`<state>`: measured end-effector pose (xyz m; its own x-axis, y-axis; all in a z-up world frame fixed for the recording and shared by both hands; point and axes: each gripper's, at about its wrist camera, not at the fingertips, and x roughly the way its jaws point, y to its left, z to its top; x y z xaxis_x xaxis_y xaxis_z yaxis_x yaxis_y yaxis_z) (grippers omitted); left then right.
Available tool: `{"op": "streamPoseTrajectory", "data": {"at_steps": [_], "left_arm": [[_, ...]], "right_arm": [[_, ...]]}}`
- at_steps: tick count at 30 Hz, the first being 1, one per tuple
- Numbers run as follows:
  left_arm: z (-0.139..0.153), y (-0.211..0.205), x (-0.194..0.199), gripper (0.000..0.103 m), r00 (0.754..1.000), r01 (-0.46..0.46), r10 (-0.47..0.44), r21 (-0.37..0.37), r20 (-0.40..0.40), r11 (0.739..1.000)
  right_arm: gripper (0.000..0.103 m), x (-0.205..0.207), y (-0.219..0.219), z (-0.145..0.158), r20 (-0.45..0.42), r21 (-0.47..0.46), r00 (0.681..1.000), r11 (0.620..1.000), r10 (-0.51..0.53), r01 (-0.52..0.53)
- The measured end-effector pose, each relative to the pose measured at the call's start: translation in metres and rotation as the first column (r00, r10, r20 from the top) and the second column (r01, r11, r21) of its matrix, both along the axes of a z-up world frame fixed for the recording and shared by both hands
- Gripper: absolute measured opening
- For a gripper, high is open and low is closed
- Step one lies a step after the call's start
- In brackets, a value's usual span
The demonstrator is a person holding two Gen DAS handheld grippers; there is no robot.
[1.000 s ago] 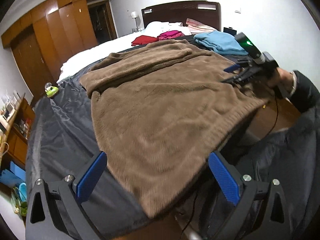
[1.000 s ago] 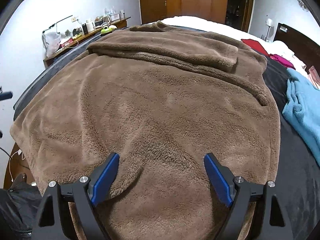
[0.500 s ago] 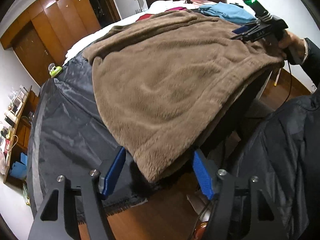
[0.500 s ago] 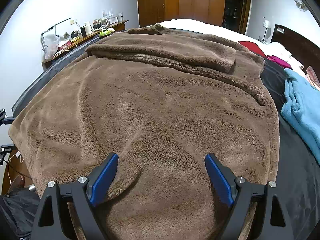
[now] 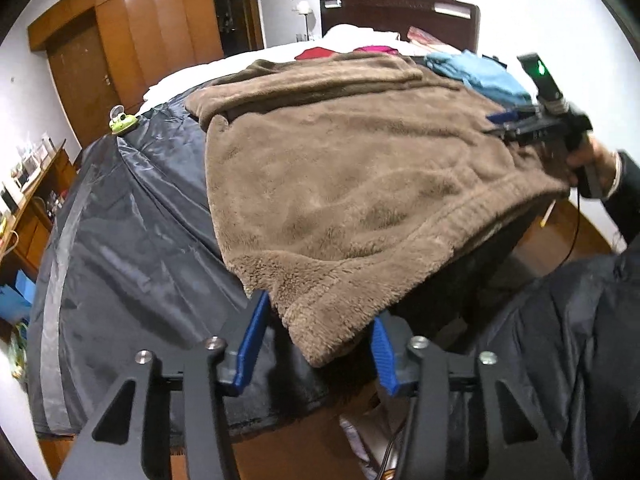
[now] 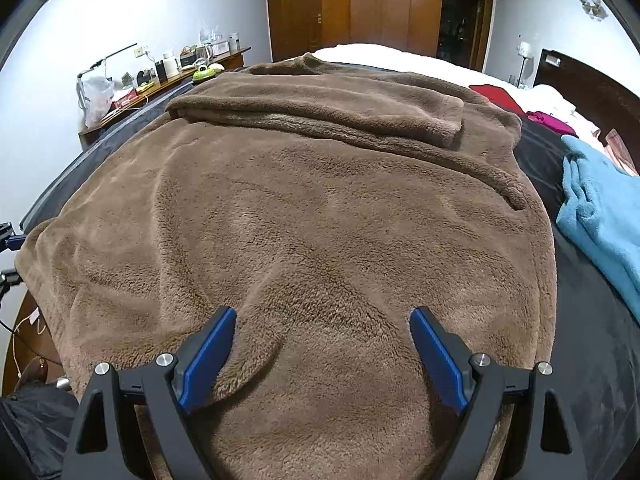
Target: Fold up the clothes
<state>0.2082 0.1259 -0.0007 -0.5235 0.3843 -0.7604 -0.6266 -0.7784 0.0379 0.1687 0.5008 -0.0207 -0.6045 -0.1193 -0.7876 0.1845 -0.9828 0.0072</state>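
Brown fleece garment (image 5: pixel 360 184) lies spread flat on the bed, over a dark grey satin cover (image 5: pixel 132 240); it serves as the landmark below. One sleeve is folded across its far, upper part. Its near hem hangs past the edge of the bed.

Left gripper (image 5: pixel 316 334): pitched down steeply toward the garment's near left corner. The corner hangs between the two blue pads (image 5: pixel 251 340). The jaws have just been closing and stand about half shut around the corner. Both pads lie close against the fleece, but whether they press on it yet cannot be told from this view.

Right gripper (image 6: pixel 322 354): pitched down over the garment's near edge, toward its right side. Jaws spread wide, with a raised ripple of fleece lying between the pads and nothing clamped. In the left wrist view it shows at the garment's right edge, carried in the person's right hand (image 5: pixel 588 156), dark sleeve behind the wrist, cable trailing below.

Surroundings, relative to the garment: a light blue garment (image 6: pixel 600 216) lies just beside its right edge. Red and magenta clothes (image 5: pixel 344 51) lie beyond its far end, near the headboard (image 5: pixel 400 10). A small green object (image 5: pixel 123 122) sits on the cover to its far left. Wooden wardrobe (image 6: pixel 372 4) stands behind.
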Motion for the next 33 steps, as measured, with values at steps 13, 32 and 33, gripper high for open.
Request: {"op": "streamPoseTrajectory", "data": {"at_steps": [13,32,33], "left_arm": [[0.010,-0.012,-0.025,0.047,0.989,-0.077,0.048,0.201,0.143,0.977],[0.070,0.021,-0.073,0.015,0.980,-0.197,0.197,0.246,0.026,0.949],[0.076,0.022,-0.077,0.015,0.980,-0.197,0.199,0.258,0.020,0.946]], "right_arm": [[0.090,0.001,0.003,-0.001,-0.013,-0.004,1.000,1.000,0.011,-0.011],[0.089,0.074,0.038,0.052,-0.275,-0.111,0.961,0.994,-0.032,0.001],[0.089,0.085,0.037,0.058,-0.298,-0.095,0.954,0.995,-0.016,-0.013]]}}
